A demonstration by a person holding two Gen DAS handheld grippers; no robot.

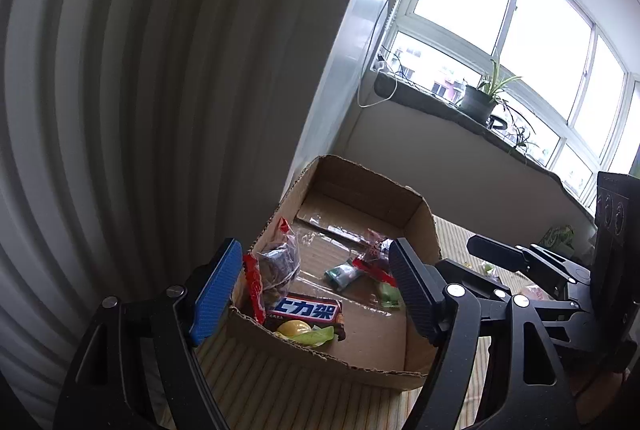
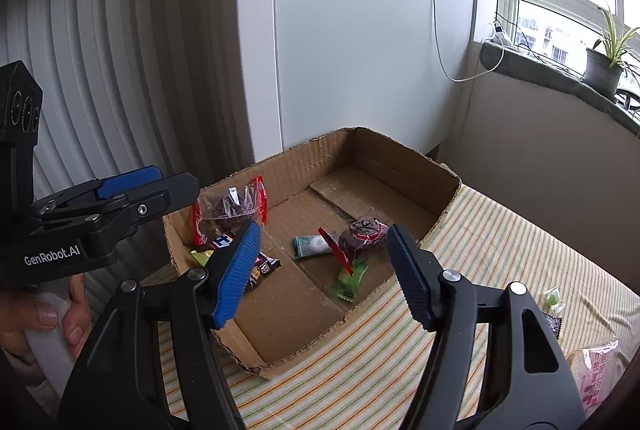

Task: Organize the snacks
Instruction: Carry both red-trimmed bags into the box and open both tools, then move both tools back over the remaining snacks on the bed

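Striped cloth (image 2: pixel 480 250) in cream, green and orange covers the surface on which a shallow cardboard box (image 2: pixel 404 154) sits, torn-edged and open at the top. Inside the box, at about 9 o'clock, a clear bag with red edges (image 2: pixel 230 208) leans on the wall, with a dark chocolate bar (image 1: pixel 306 310) lying below it and a yellow-green sweet (image 1: pixel 302 330) beside that. Toward 3 o'clock lie a round dark cake in a clear wrapper (image 2: pixel 364 234), a small green-and-white packet (image 2: pixel 312 245) and a green sweet (image 2: pixel 350 280). Outside the box, at 4 o'clock on the cloth, rest a pink packet (image 2: pixel 596 370) and a small green candy (image 2: pixel 554 300). The left gripper (image 1: pixel 316 294) hangs over the box with its jaws apart, holding nothing. The right gripper (image 2: pixel 324 276) likewise stands spread and empty above the box.
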